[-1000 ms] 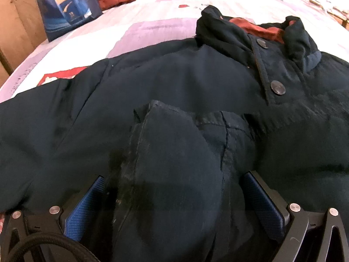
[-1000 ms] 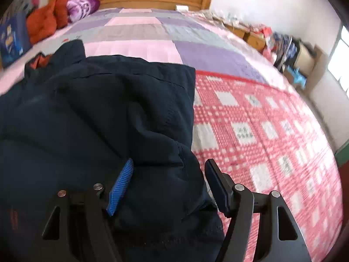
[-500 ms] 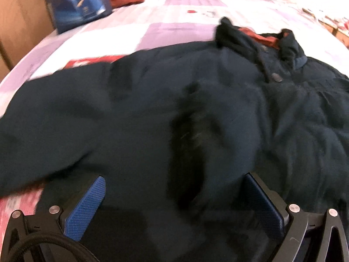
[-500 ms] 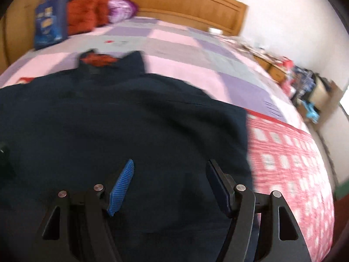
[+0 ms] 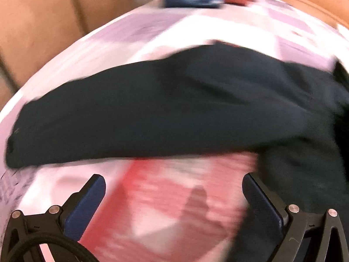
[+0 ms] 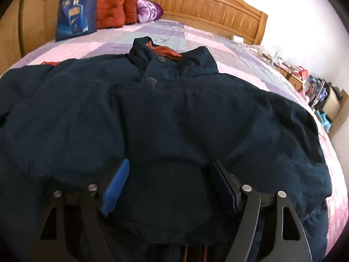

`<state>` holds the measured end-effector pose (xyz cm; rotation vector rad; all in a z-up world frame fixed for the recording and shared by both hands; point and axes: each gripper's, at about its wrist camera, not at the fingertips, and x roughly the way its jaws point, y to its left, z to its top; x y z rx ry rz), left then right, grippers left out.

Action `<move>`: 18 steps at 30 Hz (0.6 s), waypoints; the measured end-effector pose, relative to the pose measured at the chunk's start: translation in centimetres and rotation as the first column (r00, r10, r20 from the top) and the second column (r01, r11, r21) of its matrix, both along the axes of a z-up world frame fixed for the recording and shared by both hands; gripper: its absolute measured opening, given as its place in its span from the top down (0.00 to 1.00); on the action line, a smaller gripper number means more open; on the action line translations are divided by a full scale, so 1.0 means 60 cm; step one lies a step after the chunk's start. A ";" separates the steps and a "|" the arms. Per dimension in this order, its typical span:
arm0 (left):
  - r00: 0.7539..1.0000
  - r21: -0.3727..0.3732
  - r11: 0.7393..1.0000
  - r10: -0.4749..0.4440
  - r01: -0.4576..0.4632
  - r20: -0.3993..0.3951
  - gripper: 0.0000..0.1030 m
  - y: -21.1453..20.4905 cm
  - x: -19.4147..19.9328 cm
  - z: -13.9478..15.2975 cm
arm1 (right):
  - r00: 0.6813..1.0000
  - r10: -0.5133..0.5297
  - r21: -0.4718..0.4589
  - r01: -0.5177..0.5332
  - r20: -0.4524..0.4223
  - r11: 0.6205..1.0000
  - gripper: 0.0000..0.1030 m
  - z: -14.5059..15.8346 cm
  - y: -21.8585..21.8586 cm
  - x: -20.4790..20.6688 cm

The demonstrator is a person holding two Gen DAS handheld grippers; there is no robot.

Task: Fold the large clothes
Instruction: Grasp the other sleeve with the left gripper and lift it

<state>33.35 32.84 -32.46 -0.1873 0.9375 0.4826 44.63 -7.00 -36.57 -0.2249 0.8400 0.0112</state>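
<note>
Only the right wrist view shows the jacket's collar (image 6: 172, 53).

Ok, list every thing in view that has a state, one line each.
Jacket: spread front-up on the bed, snaps done up at the collar.
Left sleeve: stretched out flat across the quilt, not folded in.
Blue bag: standing upright by the headboard.
Left tool: open, nothing between its pads, quilt below.
Right tool: jaws opening, jacket fabric between them, not pinched.
</note>
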 end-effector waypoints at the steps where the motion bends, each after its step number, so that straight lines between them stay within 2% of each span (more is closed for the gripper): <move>1: 0.999 -0.013 0.998 0.053 -0.053 -0.004 0.00 0.039 -0.011 -0.006 | 1.000 0.000 -0.002 0.000 -0.002 1.000 0.22 -0.002 0.001 0.002; 5: 0.968 -0.077 0.965 0.249 -0.250 -0.018 0.00 0.176 -0.056 -0.031 | 1.000 0.000 -0.007 0.000 0.003 1.000 0.22 -0.006 0.004 0.000; 7: 0.942 -0.109 0.936 0.334 -0.335 -0.031 0.00 0.243 -0.082 -0.048 | 1.000 -0.002 -0.020 0.002 0.008 1.000 0.22 -0.005 0.002 -0.004; 9: 0.917 -0.173 0.902 0.398 -0.397 -0.029 0.00 0.298 -0.107 -0.061 | 1.000 -0.002 -0.031 0.003 0.011 1.000 0.22 -0.006 0.004 -0.001; 11: 0.899 -0.242 0.871 0.437 -0.428 -0.014 0.00 0.331 -0.125 -0.068 | 1.000 -0.003 -0.036 0.003 0.014 0.999 0.22 -0.007 0.003 -0.003; 14: 0.872 -0.391 0.804 0.490 -0.447 0.009 0.00 0.368 -0.150 -0.080 | 1.000 -0.003 -0.047 0.004 0.016 0.999 0.22 -0.008 0.004 -0.003; 18: 0.874 -0.497 0.770 0.484 -0.400 0.047 0.00 0.367 -0.152 -0.093 | 1.000 -0.003 -0.056 0.004 0.017 0.998 0.22 -0.009 0.004 -0.004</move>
